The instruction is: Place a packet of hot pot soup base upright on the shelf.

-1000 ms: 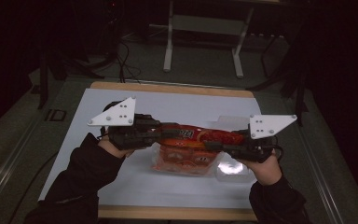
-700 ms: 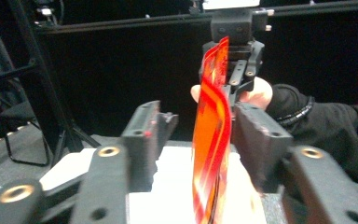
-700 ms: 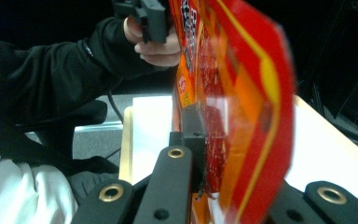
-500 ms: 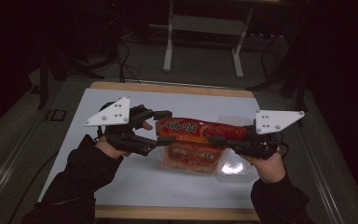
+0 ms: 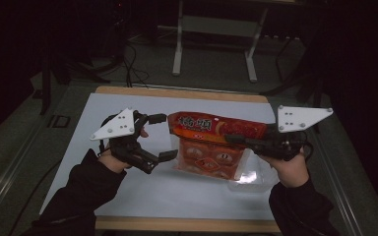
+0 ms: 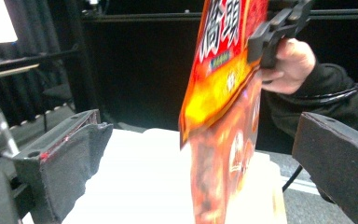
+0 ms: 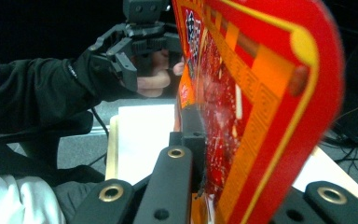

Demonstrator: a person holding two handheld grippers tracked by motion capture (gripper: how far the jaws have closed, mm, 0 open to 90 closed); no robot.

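A red and orange snack bag (image 5: 211, 129) with a clear lower part hangs above the white table (image 5: 128, 187). My right gripper (image 5: 236, 139) is shut on the bag's right end, and in the right gripper view its jaws pinch the bag (image 7: 261, 93) close to the camera. My left gripper (image 5: 163, 136) stands open at the bag's left end, one jaw above and one below, touching nothing. In the left gripper view the bag (image 6: 223, 116) hangs between the wide-apart jaws of the left gripper (image 6: 196, 140). The right gripper view also shows the left gripper (image 7: 140, 28) beyond the bag.
A shiny clear plastic piece (image 5: 248, 179) lies on the table under the bag's right side. Behind the table stands a metal frame (image 5: 211, 44) with cables on the dark floor. The table's wooden edge (image 5: 187, 223) runs along the front.
The left gripper has opened and let go of the bag's left end. The right gripper has lifted the bag, which now hangs more upright.
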